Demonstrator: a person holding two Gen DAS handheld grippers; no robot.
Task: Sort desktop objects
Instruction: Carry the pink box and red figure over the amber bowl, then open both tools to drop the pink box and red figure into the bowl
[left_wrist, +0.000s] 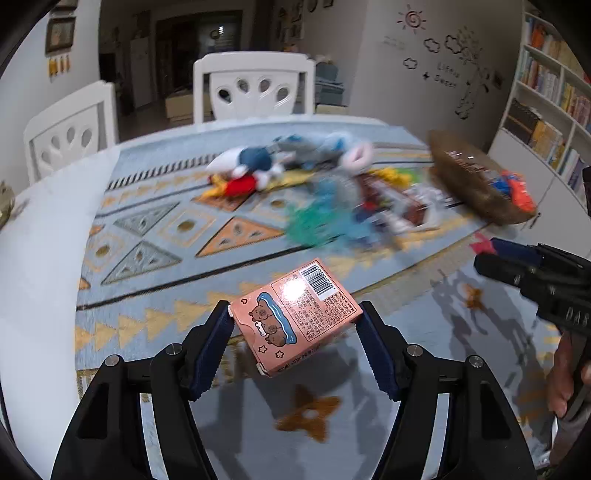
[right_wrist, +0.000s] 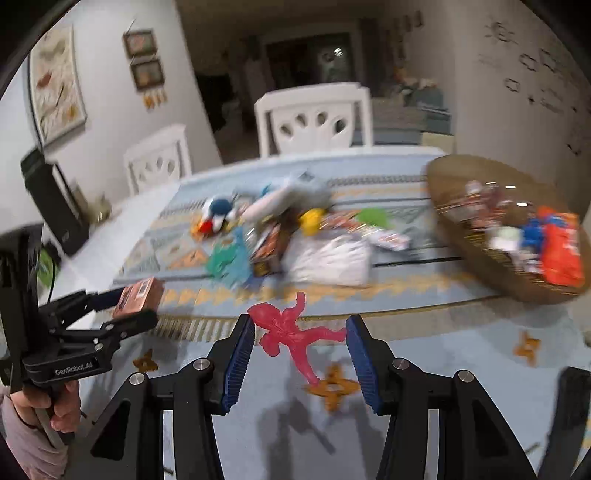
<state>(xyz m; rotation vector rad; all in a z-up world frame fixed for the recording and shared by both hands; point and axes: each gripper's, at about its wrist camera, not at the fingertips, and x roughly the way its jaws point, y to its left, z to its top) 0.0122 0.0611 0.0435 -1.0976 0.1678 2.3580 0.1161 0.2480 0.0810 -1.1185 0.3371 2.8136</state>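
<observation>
1. The left gripper (left_wrist: 295, 325) grasps a pink box (left_wrist: 295, 317) printed with cartoon bears and a barcode; both blue-padded jaws press on its two short sides. The box is tilted and held clear above the near edge of the tabletop (left_wrist: 37, 277).
2. In the right wrist view the same box (right_wrist: 138, 295) shows at the left, pinched in the left gripper (right_wrist: 129, 306), with a hand (right_wrist: 48, 406) on the handle below it.
3. The right gripper (right_wrist: 299, 336) has a red stretchy toy figure (right_wrist: 291, 332) between its jaws. The figure's head touches the left pad and one limb reaches the right pad, so it is clenched across its span, above the near edge of the tabletop.
4. A patterned blue and orange cloth (left_wrist: 147, 229) covers the middle of the tabletop.
5. A blurred heap of toys and packets (right_wrist: 280, 236) lies on the cloth towards the far edge.
6. A woven basket (right_wrist: 461, 236) sits at the right edge, holding packets, one of them orange.
7. Two white chairs (left_wrist: 255, 88) stand past the far edge.
</observation>
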